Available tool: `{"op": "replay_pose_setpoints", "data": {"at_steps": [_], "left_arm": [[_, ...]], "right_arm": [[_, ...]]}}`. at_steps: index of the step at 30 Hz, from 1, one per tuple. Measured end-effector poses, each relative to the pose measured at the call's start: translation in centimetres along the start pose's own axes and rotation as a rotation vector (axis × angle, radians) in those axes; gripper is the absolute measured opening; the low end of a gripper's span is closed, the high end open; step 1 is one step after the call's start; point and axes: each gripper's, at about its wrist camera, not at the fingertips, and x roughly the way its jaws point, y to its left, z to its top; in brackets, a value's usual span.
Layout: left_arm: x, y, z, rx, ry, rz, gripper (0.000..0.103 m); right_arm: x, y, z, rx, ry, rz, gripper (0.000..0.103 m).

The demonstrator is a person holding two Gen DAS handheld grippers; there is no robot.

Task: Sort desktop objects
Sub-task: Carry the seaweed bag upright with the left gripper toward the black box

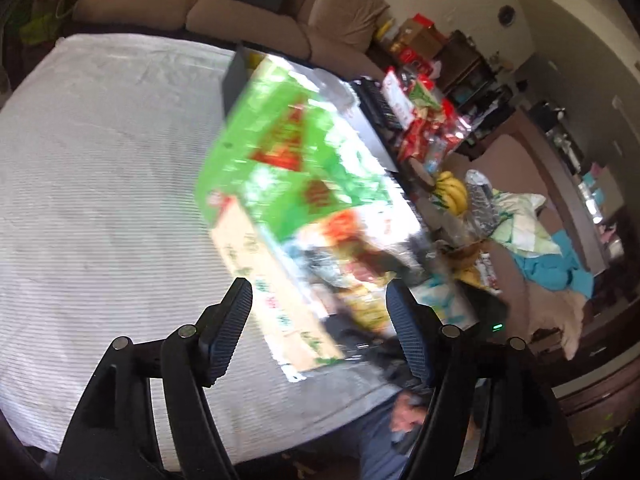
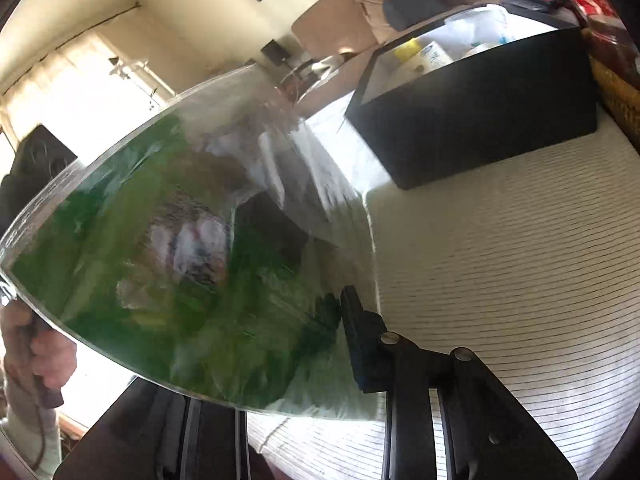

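Note:
A large green package [image 1: 288, 148] wrapped in clear plastic hangs tilted and blurred above the white striped tablecloth [image 1: 100, 180]. My left gripper [image 1: 318, 286] stands open just below it, and its pads touch nothing. In the right wrist view the green package [image 2: 160, 260] fills the left half. My right gripper [image 2: 280, 320] is shut on its lower edge: one finger [image 2: 356, 332] presses the wrapper, the other is hidden behind the package. A black open box [image 2: 480, 120] holding bottles and white items sits on the cloth beyond; its wall [image 1: 236, 76] shows behind the package.
A brown sofa [image 1: 248, 12] runs along the table's far side. Red snack packs [image 1: 420, 120], bananas [image 1: 452, 192] and cloths crowd the right edge. A wicker basket [image 2: 616, 92] stands right of the black box. A hand [image 2: 40, 356] grips a handle at lower left.

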Motion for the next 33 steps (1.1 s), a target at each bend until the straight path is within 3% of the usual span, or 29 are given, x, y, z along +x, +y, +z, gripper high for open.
{"op": "replay_pose_setpoints", "data": {"at_steps": [5, 10, 15, 22, 27, 33], "left_arm": [[0.8, 4.6, 0.9, -0.021, -0.009, 0.073, 0.067], [3.5, 5.8, 1.1, 0.1, 0.044, 0.123, 0.067], [6.8, 4.1, 2.0, 0.268, 0.087, 0.139, 0.067], [11.1, 4.5, 5.9, 0.512, 0.156, 0.142, 0.067], [14.3, 6.0, 8.7, 0.521, 0.268, -0.032, 0.067], [17.8, 6.7, 8.8, 0.549, 0.441, -0.201, 0.067]], "right_arm": [[-0.7, -0.8, 1.2, 0.025, -0.018, -0.033, 0.019], [-0.6, 0.3, 3.6, -0.169, 0.016, -0.173, 0.016], [-0.6, -1.5, 4.3, -0.104, 0.019, -0.117, 0.016], [-0.4, -3.0, 5.1, -0.017, 0.003, -0.057, 0.016], [-0.2, -3.0, 5.3, -0.014, 0.011, -0.055, 0.016], [0.5, -3.5, 5.4, -0.004, 0.018, -0.049, 0.016]]}}
